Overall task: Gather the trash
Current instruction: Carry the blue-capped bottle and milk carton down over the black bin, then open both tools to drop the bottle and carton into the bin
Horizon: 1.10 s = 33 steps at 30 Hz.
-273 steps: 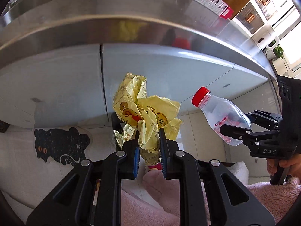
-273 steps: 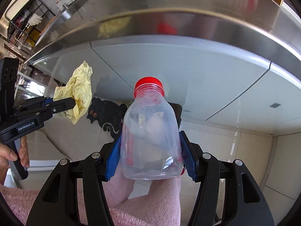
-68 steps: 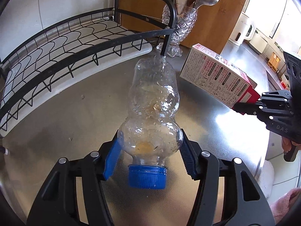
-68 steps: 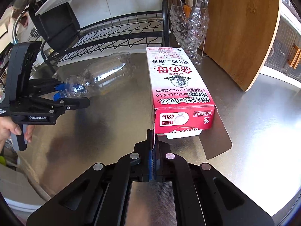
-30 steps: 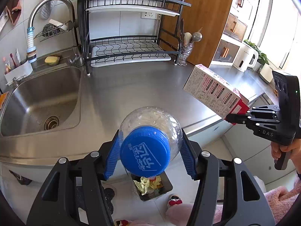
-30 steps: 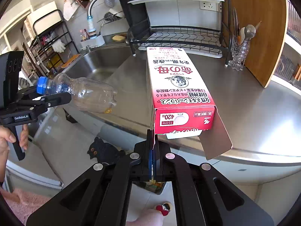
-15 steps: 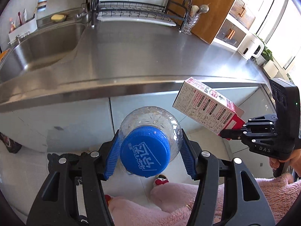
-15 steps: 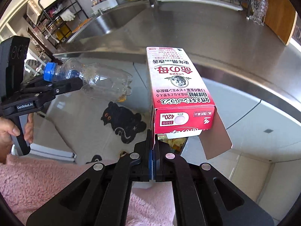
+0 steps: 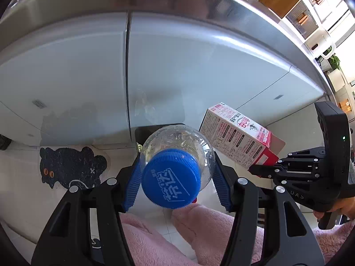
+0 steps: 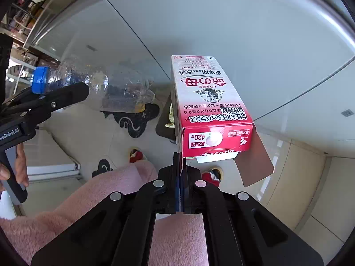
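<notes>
Between left tool (image 9: 176, 173) pads, bottle (image 9: 177, 148) cap-toward-camera.

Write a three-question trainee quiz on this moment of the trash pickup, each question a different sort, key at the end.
1. True or false: the left gripper is empty.
2. Which part of the red and white carton does the right gripper pinch? A) its long side B) a thin flap at its open end C) its far end
3. Fill in: the clear plastic bottle has a ___ cap.

Key
1. False; it is clamped on the bottle.
2. B
3. Blue
</notes>
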### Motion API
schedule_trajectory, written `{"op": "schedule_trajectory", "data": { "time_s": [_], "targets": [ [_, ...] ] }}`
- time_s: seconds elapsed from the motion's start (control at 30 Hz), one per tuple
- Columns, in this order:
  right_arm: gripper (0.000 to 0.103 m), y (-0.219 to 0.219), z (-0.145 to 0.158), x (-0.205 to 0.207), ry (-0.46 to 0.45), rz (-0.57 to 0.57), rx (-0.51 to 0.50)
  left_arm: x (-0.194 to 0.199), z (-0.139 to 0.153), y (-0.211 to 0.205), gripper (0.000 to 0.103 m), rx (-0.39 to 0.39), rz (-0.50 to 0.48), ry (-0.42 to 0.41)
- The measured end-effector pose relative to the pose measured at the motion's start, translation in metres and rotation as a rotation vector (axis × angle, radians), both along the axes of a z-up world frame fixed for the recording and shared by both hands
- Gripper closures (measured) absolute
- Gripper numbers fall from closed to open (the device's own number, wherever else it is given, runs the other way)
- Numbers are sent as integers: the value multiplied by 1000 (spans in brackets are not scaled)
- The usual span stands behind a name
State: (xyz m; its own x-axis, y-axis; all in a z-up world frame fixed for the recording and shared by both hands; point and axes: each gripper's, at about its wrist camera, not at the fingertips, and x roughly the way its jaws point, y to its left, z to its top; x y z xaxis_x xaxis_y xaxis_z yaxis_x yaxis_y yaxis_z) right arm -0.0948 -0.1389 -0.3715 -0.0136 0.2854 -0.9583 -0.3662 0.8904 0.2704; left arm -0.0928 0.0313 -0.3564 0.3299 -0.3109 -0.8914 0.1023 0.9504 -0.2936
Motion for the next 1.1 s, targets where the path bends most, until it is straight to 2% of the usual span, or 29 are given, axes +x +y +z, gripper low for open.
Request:
{"op": "schedule_trajectory", "data": {
  "time_s": [0.33, 0.57, 0.73, 1.0, 1.1],
  "targets": [
    [101, 18, -110, 14, 183, -76, -39, 38, -100, -4, 48, 46, -14, 127],
    [101, 25, -166, 23, 291, -125, -53, 48, -154, -16, 47, 58, -56, 197],
    [101, 20, -183, 40, 313, -114, -71, 59, -173, -18, 47, 56, -61, 227],
    [101, 17, -188, 59, 322, -132, -58, 73, -173, -16, 47, 29, -60, 241],
    [97, 18, -186, 60, 323, -135, -46, 75, -167, -9, 38, 25, -37, 223]
  ]
}}
